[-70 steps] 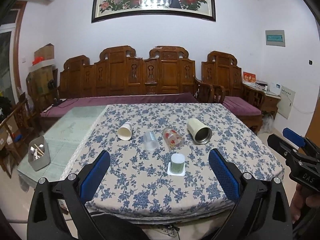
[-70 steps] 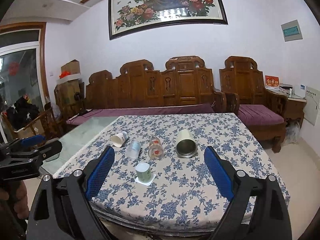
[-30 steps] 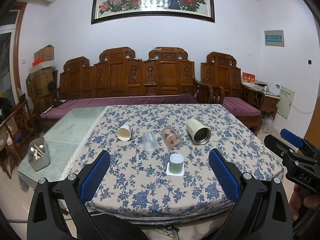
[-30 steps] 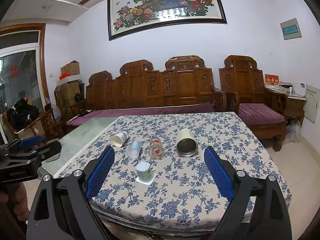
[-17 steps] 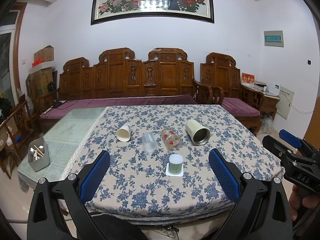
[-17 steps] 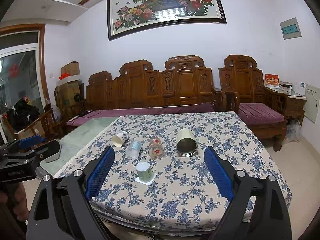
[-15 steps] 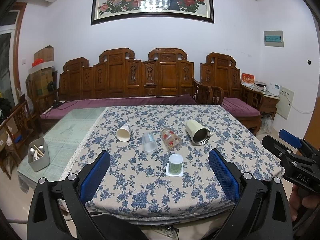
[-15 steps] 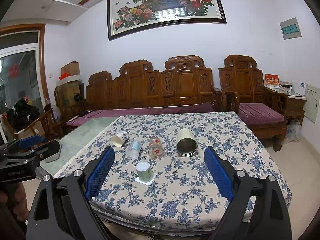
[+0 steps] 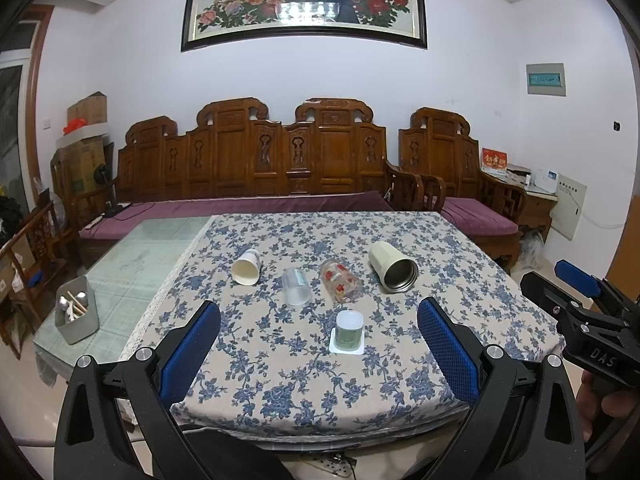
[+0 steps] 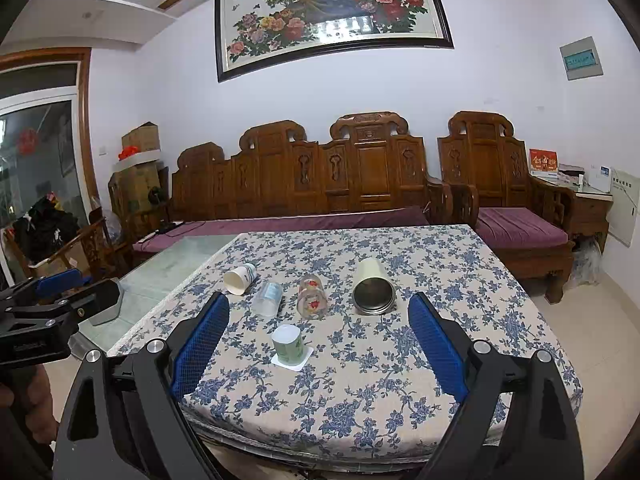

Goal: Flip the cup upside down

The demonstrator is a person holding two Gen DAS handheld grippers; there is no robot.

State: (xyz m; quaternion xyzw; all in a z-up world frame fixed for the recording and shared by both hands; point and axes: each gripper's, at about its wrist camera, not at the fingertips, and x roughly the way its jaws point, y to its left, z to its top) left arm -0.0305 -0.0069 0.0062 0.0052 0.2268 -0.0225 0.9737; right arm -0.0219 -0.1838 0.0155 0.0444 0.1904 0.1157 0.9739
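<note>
A small green cup [image 9: 349,331] stands on a white square coaster [image 9: 347,349] near the front of the floral-cloth table [image 9: 304,396]; it also shows in the right wrist view [image 10: 289,345]. Behind it four cups lie on their sides: a white paper cup [image 9: 246,267], a clear plastic cup [image 9: 296,287], a flower-printed glass [image 9: 339,281] and a cream metal tumbler [image 9: 393,267]. My left gripper [image 9: 318,350] is open and empty, short of the table's front edge. My right gripper [image 10: 318,344] is open and empty, also in front of the table.
A grey box with utensils [image 9: 76,315] sits on the glass tabletop [image 9: 132,256] at the left. A carved wooden sofa [image 9: 256,168] with purple cushions stands behind the table. The right gripper shows at the left view's right edge [image 9: 580,304].
Both grippers have drifted back slightly from the table; the cups look a little smaller. Nothing on the table has moved.
</note>
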